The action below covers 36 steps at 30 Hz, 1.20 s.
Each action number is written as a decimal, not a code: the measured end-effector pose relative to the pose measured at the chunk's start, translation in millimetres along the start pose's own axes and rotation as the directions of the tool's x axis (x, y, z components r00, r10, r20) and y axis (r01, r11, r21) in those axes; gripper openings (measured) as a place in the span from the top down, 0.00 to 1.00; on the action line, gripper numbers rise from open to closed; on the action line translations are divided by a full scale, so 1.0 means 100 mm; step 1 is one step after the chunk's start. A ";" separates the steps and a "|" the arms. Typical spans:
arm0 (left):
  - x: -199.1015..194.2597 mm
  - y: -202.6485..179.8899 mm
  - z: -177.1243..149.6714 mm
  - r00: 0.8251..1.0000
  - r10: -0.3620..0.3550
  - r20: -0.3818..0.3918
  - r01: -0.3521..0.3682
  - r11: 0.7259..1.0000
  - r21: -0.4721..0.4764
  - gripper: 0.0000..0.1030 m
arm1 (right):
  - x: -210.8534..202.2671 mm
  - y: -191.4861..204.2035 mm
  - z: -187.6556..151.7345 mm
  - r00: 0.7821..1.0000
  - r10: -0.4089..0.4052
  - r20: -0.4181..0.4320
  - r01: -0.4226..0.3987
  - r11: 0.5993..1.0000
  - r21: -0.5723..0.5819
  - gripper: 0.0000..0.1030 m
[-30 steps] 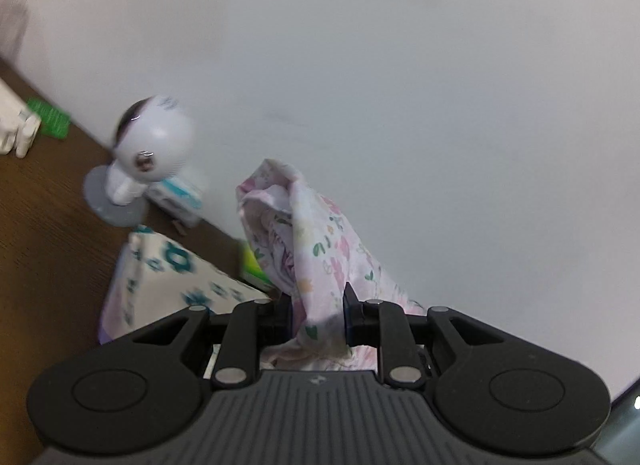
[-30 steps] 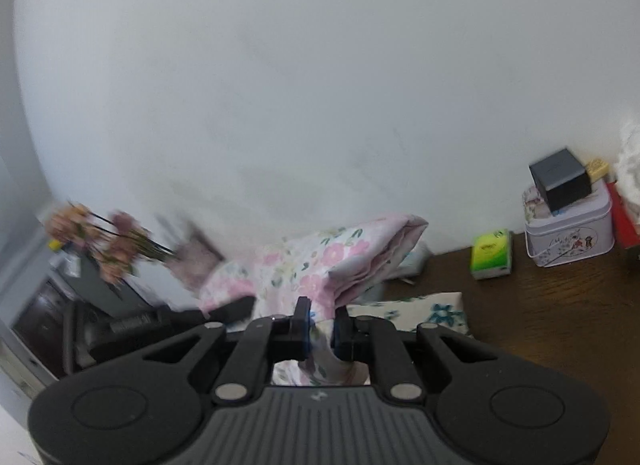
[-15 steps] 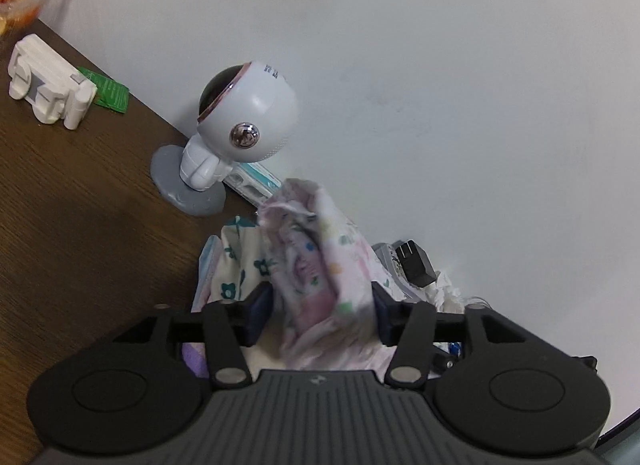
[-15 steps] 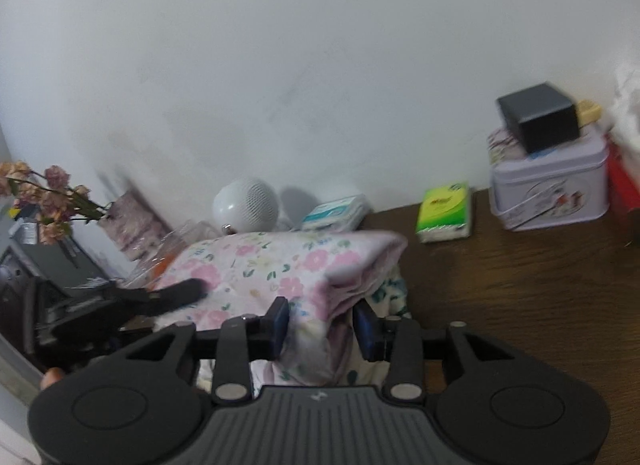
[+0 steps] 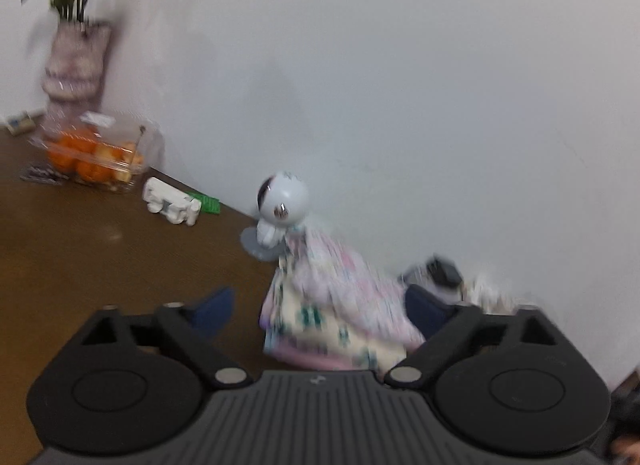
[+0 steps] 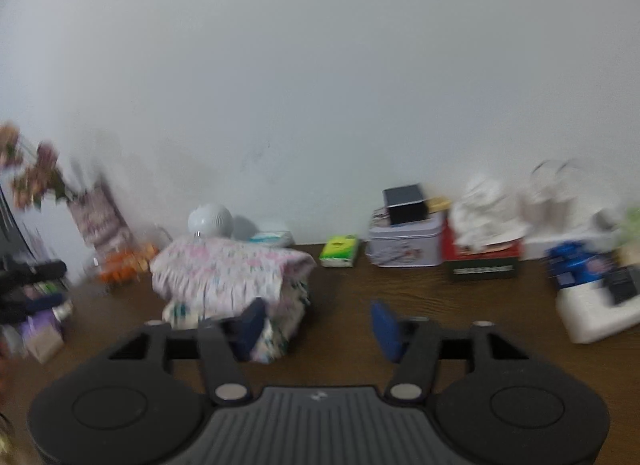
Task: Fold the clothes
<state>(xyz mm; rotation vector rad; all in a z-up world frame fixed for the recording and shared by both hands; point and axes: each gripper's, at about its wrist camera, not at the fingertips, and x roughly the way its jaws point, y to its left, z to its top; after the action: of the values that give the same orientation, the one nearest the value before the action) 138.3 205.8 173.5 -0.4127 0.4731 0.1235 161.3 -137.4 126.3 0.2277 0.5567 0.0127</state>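
Both let go: left gripper (image 5: 316, 307) and right gripper (image 6: 318, 325) now wide open, holding nothing. Pink floral garment (image 6: 228, 271) dropped folded atop teal-print folded cloth (image 5: 320, 325) on table (image 5: 100, 257). Looks like this piece done.

The right gripper (image 6: 316, 325) hangs wide apart over the brown table (image 6: 460, 305). Folded floral clothes (image 6: 232, 277) lie stacked beside its left finger, near a green tissue pack (image 6: 339, 251).
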 end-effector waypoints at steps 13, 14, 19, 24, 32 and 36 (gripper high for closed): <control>-0.68 -0.80 -2.39 0.961 0.243 -0.129 -0.187 0.920 0.345 0.00 | -1.32 0.36 -1.55 0.985 -0.169 -0.040 0.164 0.980 -0.113 0.09; -0.71 -0.84 -2.50 0.959 0.255 -0.126 -0.192 0.907 0.375 0.00 | -1.33 0.34 -1.63 0.983 -0.177 -0.044 0.172 0.980 -0.099 0.09; -0.74 -0.89 -2.73 0.966 0.245 -0.084 -0.195 0.901 0.387 0.00 | -1.36 0.26 -2.07 0.975 -0.212 -0.066 0.211 0.977 -0.030 0.09; -0.66 -0.89 -2.84 0.966 0.237 -0.105 -0.179 0.902 0.394 0.00 | -1.37 0.22 -2.39 0.966 -0.244 -0.086 0.246 0.969 0.014 0.09; -0.63 -0.86 -2.85 0.970 0.195 -0.145 -0.133 0.926 0.354 0.00 | -1.32 0.28 -2.43 0.953 -0.286 -0.096 0.287 0.958 -0.008 0.00; -0.60 -0.92 -2.84 0.972 0.180 -0.153 -0.114 0.925 0.364 0.00 | -1.30 0.31 -2.45 0.946 -0.307 -0.101 0.307 0.951 -0.020 0.00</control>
<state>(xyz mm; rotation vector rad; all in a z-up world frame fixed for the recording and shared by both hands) -14.3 3.6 3.9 -0.0331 0.6957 0.1435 -76.2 -65.4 -1.7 0.1350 0.6906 -0.2792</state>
